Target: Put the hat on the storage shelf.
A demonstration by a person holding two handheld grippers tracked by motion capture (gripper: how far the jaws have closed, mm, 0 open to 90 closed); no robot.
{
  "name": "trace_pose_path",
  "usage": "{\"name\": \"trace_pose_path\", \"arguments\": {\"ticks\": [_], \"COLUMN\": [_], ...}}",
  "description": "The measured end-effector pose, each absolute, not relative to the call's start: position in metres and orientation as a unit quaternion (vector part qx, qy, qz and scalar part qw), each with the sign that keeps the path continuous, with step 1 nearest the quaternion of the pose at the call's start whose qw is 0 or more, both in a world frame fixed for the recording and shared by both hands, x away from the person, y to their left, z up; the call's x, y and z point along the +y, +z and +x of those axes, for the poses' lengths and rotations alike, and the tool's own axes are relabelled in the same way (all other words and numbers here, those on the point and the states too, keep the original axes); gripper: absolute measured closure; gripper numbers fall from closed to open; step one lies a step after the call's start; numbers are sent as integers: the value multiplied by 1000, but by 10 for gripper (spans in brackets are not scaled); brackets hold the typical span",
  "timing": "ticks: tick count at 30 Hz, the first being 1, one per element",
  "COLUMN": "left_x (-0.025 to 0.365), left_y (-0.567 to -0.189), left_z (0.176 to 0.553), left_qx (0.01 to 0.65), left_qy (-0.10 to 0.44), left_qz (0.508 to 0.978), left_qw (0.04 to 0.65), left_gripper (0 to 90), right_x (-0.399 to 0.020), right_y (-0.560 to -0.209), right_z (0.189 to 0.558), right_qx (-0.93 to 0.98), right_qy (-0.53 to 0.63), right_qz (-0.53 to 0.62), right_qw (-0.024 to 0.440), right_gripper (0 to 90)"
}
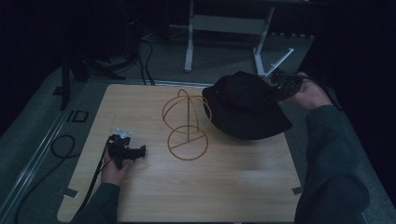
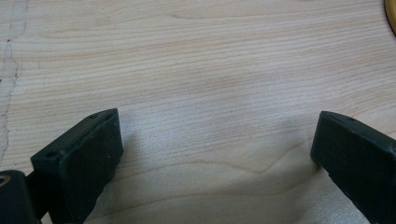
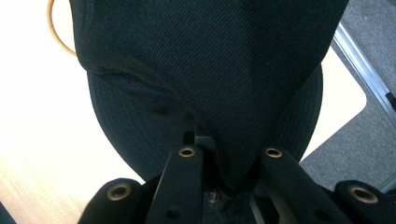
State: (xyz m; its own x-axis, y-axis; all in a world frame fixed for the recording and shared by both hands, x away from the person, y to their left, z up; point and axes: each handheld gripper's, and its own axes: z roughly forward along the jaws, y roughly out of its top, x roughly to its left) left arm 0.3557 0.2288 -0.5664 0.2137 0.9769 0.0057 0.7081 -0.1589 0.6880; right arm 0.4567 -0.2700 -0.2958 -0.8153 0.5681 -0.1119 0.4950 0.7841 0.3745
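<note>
Black hat (image 1: 245, 105) pinched in right gripper (image 1: 280, 85), beside wire stand (image 1: 187, 123)

A dim lab or recording room: a pale wooden surface (image 1: 224, 186) on grey carpet (image 1: 28, 135), loose black cables (image 1: 63, 144), a white desk frame (image 1: 224, 28) behind, and dark surroundings.

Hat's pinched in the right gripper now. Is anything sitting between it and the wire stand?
Nothing visible does. The black hat, held by the right gripper, hangs just right of the gold wire hat stand, its brim near the wire loops. The left gripper rests open on the table, left of the stand.
</note>
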Motion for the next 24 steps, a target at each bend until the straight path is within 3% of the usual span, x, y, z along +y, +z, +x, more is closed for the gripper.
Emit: {"name": "trace_pose_path", "arguments": {"ticks": [24], "left_x": [229], "left_y": [-566], "left_z": [356], "left_qx": [581], "left_qy": [234], "left_qz": [725], "left_qw": [286], "left_gripper": [24], "right_x": [-281], "right_y": [-275], "right_z": [448], "right_qx": [936], "right_qy": [176], "right_qz": [280], "right_qw": [120], "right_gripper": [854]}}
